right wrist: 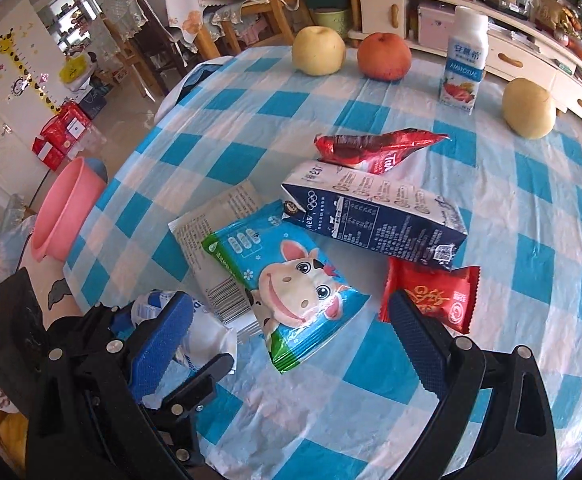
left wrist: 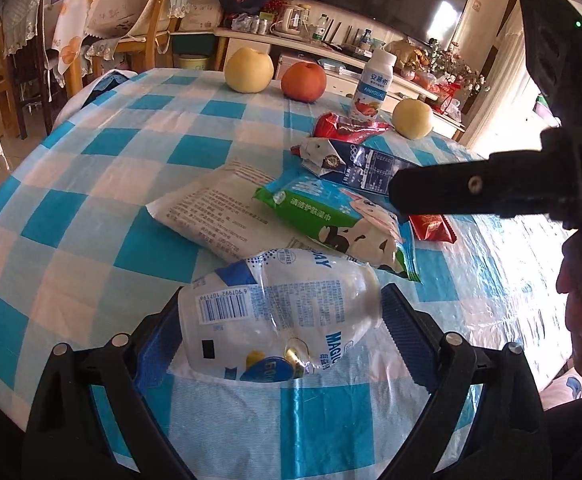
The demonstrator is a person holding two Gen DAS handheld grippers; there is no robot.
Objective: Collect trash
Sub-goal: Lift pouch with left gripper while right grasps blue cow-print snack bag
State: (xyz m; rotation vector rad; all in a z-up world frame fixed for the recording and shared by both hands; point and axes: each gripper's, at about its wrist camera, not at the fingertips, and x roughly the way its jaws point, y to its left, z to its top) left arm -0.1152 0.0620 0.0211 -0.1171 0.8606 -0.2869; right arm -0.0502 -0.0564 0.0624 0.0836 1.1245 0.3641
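Left wrist view: the left gripper point(left wrist: 281, 320) had its blue-padded fingers point(left wrist: 405, 330) on either side of a crushed clear plastic bottle point(left wrist: 279, 312) lying on its side; the left pad touched it, and whether the right pad did I could not tell.
Table: a blue-and-white checked tablecloth point(left wrist: 91, 200) covered it.
Beyond the bottle: a white packet point(left wrist: 211, 208), a green-and-blue wet-wipe pack point(left wrist: 331, 220) and a dark blue milk carton point(left wrist: 355, 164) lay close together.
Far edge: two yellow pears point(left wrist: 249, 70), a red apple point(left wrist: 303, 81) and an upright yogurt bottle point(left wrist: 371, 86).

Right wrist view: the right gripper point(right wrist: 291, 320) hovered with fingers wide apart, holding nothing.
Between its fingers: the wet-wipe pack point(right wrist: 291, 284).
By the right finger: a red snack packet point(right wrist: 435, 292), just below the milk carton point(right wrist: 375, 216).
Further back: a crumpled red wrapper point(right wrist: 375, 148).
Left side: a pink bin point(right wrist: 65, 212) stood beside the table.
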